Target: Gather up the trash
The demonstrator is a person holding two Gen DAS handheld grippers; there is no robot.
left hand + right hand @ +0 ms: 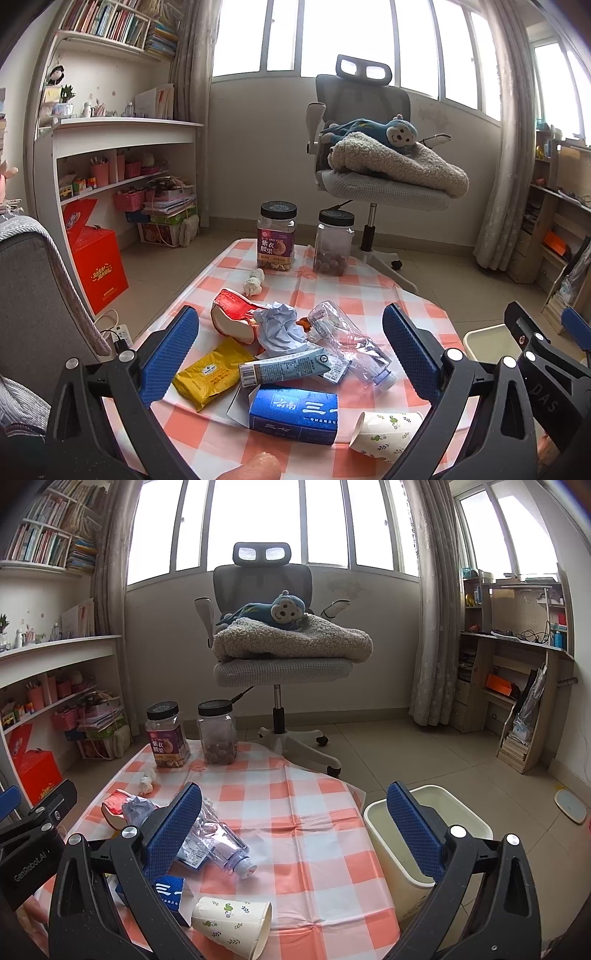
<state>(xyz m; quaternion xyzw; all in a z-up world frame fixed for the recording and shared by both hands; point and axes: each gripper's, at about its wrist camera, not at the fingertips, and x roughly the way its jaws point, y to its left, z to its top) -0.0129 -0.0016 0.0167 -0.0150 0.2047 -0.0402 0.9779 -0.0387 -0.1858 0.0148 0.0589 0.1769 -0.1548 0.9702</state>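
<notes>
Trash lies on a low table with an orange-checked cloth [354, 306]: a crushed clear bottle [351, 341], crumpled paper [279, 326], a red carton [236, 314], a yellow packet [212, 374], a grey-blue tube [282, 367], a blue box [293, 413] and a tipped paper cup [384, 434]. My left gripper [291, 354] hangs open above this pile, holding nothing. In the right wrist view the bottle [218, 843] and cup [232, 925] lie lower left. My right gripper [295, 830] is open and empty, over the table's right side beside a cream bin [432, 834].
Two dark-lidded jars [277, 236] [334, 242] and a white tissue wad [254, 282] sit at the table's far end. An office chair [280, 653] with a blanket and plush monkey stands beyond. Shelves line the left wall; a red box [98, 266] sits on the floor.
</notes>
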